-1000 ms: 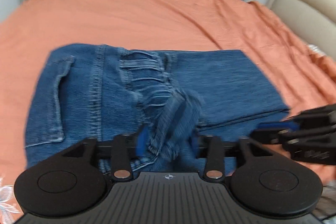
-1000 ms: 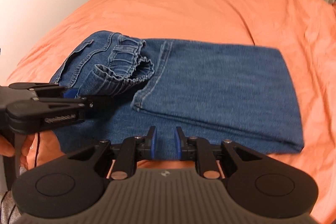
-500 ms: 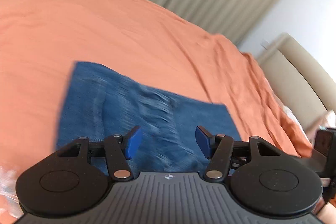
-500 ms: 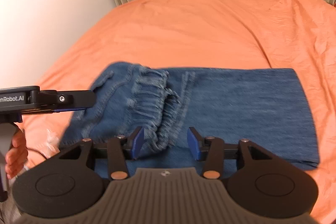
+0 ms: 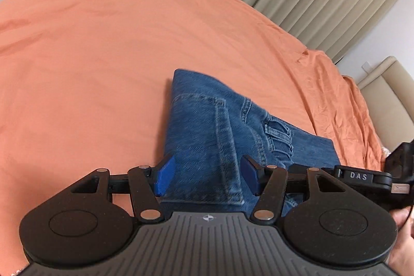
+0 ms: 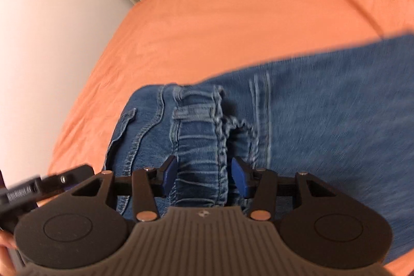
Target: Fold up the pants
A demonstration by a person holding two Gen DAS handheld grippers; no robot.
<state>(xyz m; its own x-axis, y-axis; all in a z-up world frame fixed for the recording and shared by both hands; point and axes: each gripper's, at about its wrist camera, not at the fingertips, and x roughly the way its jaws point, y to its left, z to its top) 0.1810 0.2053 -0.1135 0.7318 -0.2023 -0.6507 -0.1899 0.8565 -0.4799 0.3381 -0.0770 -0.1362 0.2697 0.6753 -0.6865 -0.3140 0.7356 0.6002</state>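
Pants (image 5: pixel 233 136): blue denim, folded to a compact stack, lying flat on bed (image 5: pixel 103 43) under an orange sheet, near the near edge.

Left claw (image 5: pixel 207 177): blue pads spread, poised over the pocket side of the stack, gripping nothing. Right claw (image 6: pixel 204 177): pads apart and closing, straddling the gathered waistband (image 6: pixel 199 136) without pressing on it; no cloth clamped.

Hazards, as judged:
- Closing on the waistband ruffle alone likely lifts only the top layer, so the fold below slides open.
- Bunched elastic section sits higher than the leg panel (image 6: pixel 336 120); pressing or dragging there risks a lopsided, bulging stack.
- Uneven pull between the two claws risks skewing the edges out of line.
- Claws close together; risk of collision when both work the same end.

Not determinable:
- Right wrist view heavily motion-blurred; seams and far edge of the denim indistinct.
- Near edge of the stack hidden behind both claw bodies.
- Number of layers not countable.
- Right edge of the denim cut off in the right wrist view.
- Person's hand visible only as a sliver at frame corners.
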